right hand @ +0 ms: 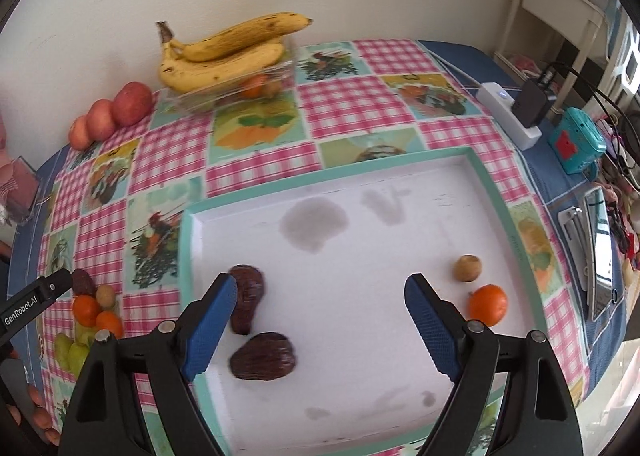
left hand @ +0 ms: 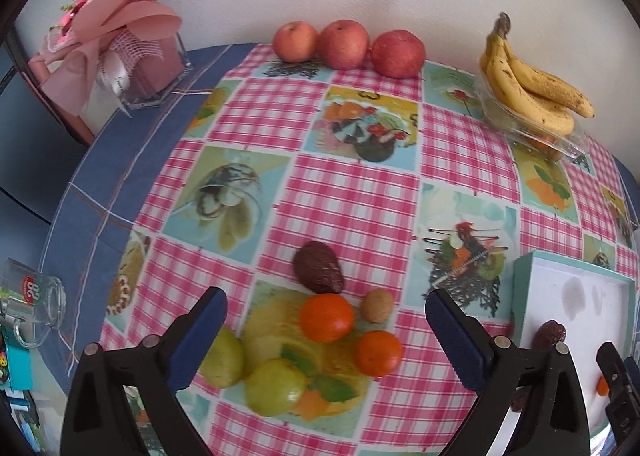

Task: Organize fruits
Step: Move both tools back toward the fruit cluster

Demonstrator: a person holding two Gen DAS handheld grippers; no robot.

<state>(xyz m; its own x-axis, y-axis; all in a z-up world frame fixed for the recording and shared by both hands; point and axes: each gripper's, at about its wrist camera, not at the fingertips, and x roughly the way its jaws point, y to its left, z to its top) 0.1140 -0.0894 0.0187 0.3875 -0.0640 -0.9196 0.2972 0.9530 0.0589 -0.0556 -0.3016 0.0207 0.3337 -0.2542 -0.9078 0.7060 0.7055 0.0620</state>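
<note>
My left gripper (left hand: 326, 304) is open above a cluster of fruit on the checked tablecloth: a dark avocado (left hand: 318, 267), two oranges (left hand: 327, 317) (left hand: 377, 353), a small brown fruit (left hand: 377, 305) and two green fruits (left hand: 222, 357) (left hand: 275, 387). My right gripper (right hand: 320, 288) is open and empty over the white tray (right hand: 492, 184). In the tray lie two dark avocados (right hand: 247, 296) (right hand: 263, 356), a small brown fruit (right hand: 467, 268) and an orange (right hand: 487, 304).
Three red apples (left hand: 347, 44) line the wall at the back. Bananas (left hand: 528, 76) rest on a clear plastic box (left hand: 532, 134). A pink flower box (left hand: 120, 44) and a glass mug (left hand: 36, 308) stand at the left. A power strip (right hand: 510, 116) and teal device (right hand: 576, 140) sit right.
</note>
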